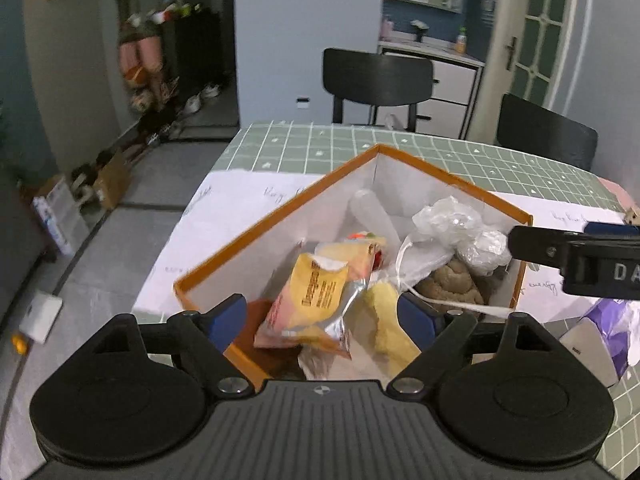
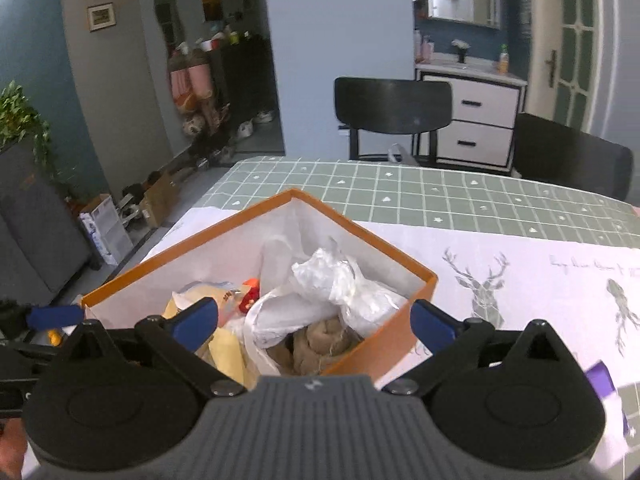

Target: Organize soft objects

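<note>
Both grippers, L (image 1: 322,318) & R (image 2: 314,324), spread over orange box (image 1: 256,236); contents jumbled, blurry

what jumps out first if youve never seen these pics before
The orange-rimmed box stands corner-on in the middle of the table, stuffed with soft things: a yellow snack packet near the front, crumpled clear plastic on top and a brown plush lump below it. The left gripper and the right gripper both hover open over the box, above a green checked tablecloth.
</note>
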### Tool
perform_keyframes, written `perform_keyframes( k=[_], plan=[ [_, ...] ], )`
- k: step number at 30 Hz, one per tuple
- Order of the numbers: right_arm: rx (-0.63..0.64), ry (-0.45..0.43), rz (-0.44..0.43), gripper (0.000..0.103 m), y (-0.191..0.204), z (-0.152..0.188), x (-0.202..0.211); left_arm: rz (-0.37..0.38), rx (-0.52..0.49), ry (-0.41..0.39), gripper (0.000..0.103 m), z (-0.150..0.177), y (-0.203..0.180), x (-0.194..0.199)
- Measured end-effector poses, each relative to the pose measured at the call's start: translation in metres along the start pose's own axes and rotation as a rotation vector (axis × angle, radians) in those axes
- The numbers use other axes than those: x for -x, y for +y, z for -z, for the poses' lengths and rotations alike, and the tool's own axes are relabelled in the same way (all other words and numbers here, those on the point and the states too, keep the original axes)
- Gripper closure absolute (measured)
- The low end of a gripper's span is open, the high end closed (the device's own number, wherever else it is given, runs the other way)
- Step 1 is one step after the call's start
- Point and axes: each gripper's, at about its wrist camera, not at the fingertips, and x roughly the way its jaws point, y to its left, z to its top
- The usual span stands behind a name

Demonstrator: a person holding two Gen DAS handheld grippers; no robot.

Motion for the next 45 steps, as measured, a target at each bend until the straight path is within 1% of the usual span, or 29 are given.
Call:
perform_keyframes(
  k=[3, 5, 7, 10, 15, 17, 20, 22, 34, 45],
  plan=[
    [-0.031, 0.005, 0.023, 0.003, 0.000, 0.007, 0.007, -0.033, 0.005, -0.002, 0.003, 0.008, 0.000, 0.004],
    [-0.064, 0.022, 0.019, 0.003, -0.005, 0.012, 0.010, -0.060, 0.001, -0.012, 0.003, 0.013, -0.002, 0.007],
    [-0.093, 0.028, 0.009, 0.003, -0.009, 0.019, 0.012, -0.070, 0.000, -0.016, 0.003, 0.015, -0.004, 0.010],
    [-0.097, 0.039, 0.021, 0.003, -0.011, 0.028, 0.013, -0.060, -0.003, -0.016, 0.003, 0.018, -0.007, 0.010],
    [-0.064, 0.057, 0.051, 0.003, -0.007, 0.041, 0.012, -0.067, 0.000, -0.013, 0.003, 0.023, -0.012, 0.009],
    [-0.058, 0.067, 0.060, 0.003, -0.007, 0.044, 0.010, -0.057, 0.000, -0.006, 0.003, 0.025, -0.014, 0.008],
    [-0.064, 0.078, 0.055, 0.003, -0.007, 0.047, 0.009, -0.039, -0.004, 0.003, 0.003, 0.027, -0.016, 0.008],
    [-0.062, 0.085, 0.055, 0.003, -0.006, 0.051, 0.008, -0.044, -0.006, 0.006, 0.003, 0.027, -0.017, 0.009],
    [-0.049, 0.097, 0.086, 0.003, -0.002, 0.057, 0.009, -0.047, -0.014, 0.020, 0.003, 0.029, -0.018, 0.010],
    [-0.048, 0.089, 0.093, 0.003, -0.001, 0.057, 0.013, -0.051, -0.022, 0.010, 0.003, 0.029, -0.018, 0.013]
  ],
)
